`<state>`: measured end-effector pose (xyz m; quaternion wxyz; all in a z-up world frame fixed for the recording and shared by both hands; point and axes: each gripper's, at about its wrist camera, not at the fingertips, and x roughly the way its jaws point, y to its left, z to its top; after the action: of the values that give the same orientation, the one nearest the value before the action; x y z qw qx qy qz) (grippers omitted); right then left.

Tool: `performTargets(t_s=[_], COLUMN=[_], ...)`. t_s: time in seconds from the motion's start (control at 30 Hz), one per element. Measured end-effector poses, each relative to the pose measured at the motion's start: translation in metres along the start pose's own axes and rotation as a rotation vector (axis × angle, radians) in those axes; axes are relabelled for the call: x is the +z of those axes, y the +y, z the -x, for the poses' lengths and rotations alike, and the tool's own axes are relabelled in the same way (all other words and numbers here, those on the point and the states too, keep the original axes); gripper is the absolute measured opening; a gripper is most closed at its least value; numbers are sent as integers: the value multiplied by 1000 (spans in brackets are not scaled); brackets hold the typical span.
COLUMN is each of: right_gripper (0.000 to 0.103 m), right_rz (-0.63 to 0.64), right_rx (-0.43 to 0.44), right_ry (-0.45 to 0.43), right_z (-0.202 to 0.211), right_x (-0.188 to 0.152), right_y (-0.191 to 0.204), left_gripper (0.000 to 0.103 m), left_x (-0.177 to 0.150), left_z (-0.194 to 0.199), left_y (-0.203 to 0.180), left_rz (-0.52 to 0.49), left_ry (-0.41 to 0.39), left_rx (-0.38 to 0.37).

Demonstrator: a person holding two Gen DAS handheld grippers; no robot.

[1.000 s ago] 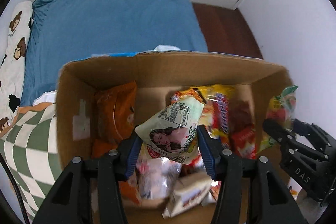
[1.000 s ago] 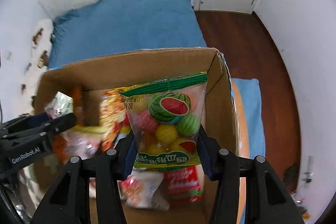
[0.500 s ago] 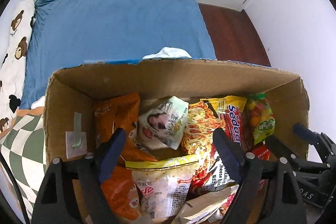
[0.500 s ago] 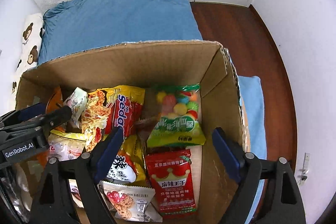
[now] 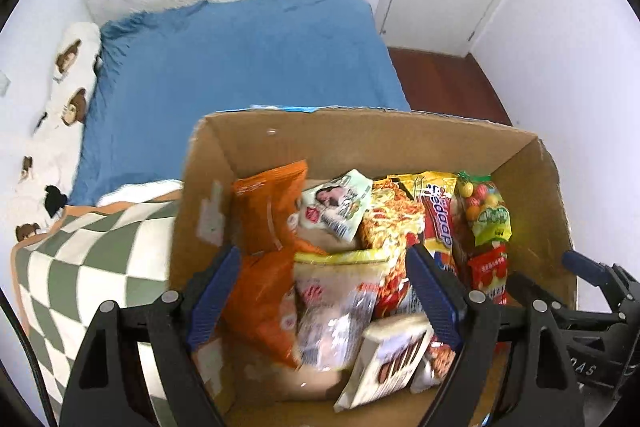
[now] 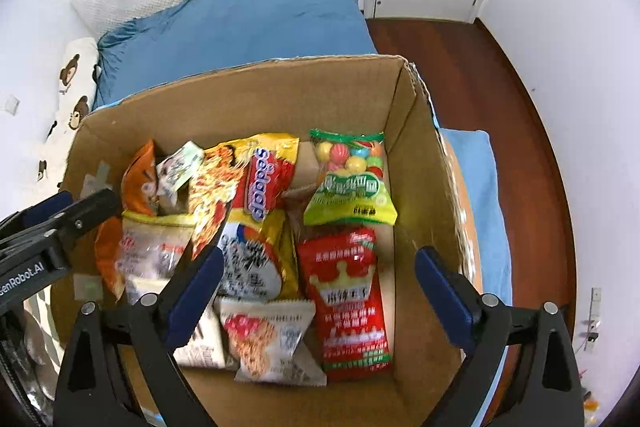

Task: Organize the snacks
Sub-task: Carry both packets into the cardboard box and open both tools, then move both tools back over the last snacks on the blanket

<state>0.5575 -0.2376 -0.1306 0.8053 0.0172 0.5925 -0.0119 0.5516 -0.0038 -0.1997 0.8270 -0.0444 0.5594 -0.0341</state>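
While glossy crinkled snack packets (image 6: 344, 299) fill it, corrugated cardboard box (image 6: 412, 163) stands open.

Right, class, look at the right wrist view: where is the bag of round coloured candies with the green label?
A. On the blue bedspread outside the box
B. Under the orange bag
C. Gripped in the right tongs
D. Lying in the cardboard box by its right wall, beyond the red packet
D: the candy bag lies inside the cardboard box against its right wall, just beyond the red packet; the right tongs stand open and empty.
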Motion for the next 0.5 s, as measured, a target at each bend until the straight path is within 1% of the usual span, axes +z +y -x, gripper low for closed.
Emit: performTargets(t_s=[0.27,0.5], right_gripper=[98,98], right_rz=[22,24], right_rx=[14,33], right_ry=[-98,-162], right_z=[46,90], right_x=[-37,-69], right_y=[13,20], left_gripper=[84,84], left_x=[-36,-67], left_z=[50,94], left_y=[2,-4], left_rz=[-14,-29], left_ry=[-110,-195], left_rx=[31,35])
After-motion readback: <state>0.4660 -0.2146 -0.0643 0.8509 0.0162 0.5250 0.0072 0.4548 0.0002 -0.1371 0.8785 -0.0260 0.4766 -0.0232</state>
